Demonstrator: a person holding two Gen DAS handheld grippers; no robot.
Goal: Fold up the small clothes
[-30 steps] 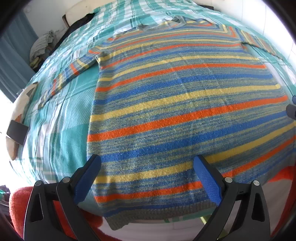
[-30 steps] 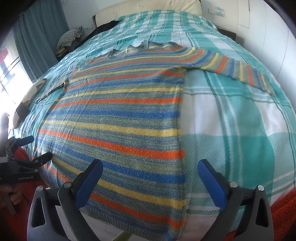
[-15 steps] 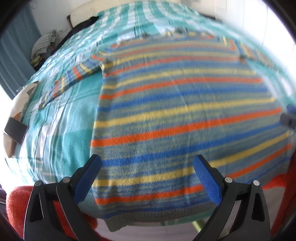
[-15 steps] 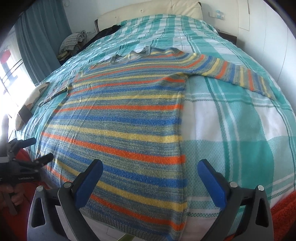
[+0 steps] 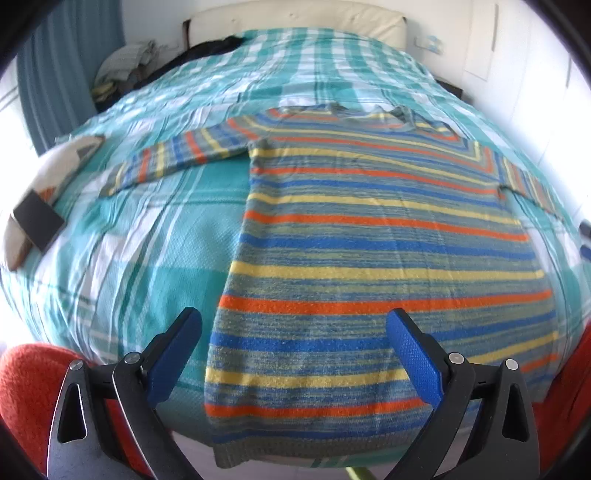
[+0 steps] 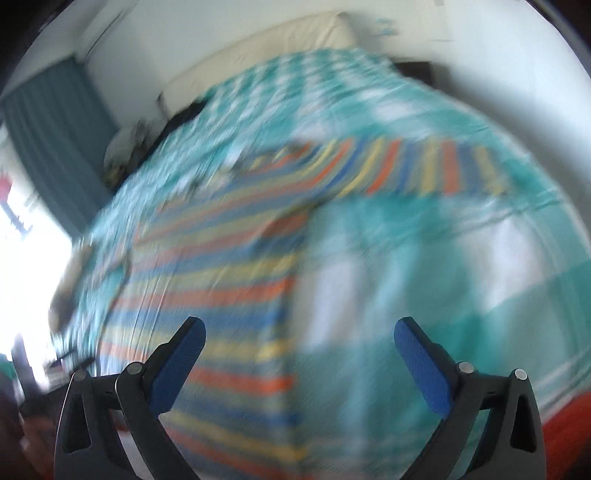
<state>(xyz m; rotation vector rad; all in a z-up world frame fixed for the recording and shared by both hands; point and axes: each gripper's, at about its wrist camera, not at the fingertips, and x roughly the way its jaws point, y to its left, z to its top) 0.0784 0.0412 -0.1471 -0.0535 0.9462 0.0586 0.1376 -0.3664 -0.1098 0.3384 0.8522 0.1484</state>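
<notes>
Nearest, the left gripper (image 5: 293, 349) hangs with jaws spread wide, empty, above the striped sweater's (image 5: 376, 258) hem. The right gripper (image 6: 299, 354), equally agape and empty, hovers over the sweater's right edge. The sweater lies flat, sleeves outstretched, on the teal plaid bedspread (image 5: 155, 236). Beyond stands a cream headboard (image 5: 295, 16).

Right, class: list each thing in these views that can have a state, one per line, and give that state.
striped sweater: spread flat on the bed, unfolded, both sleeves out to the sides.
plaid bedspread: laid over the bed, lightly wrinkled.
left gripper: open, empty, above the sweater's hem.
right gripper: open, empty; view blurred.
curtain: hanging drawn.
</notes>
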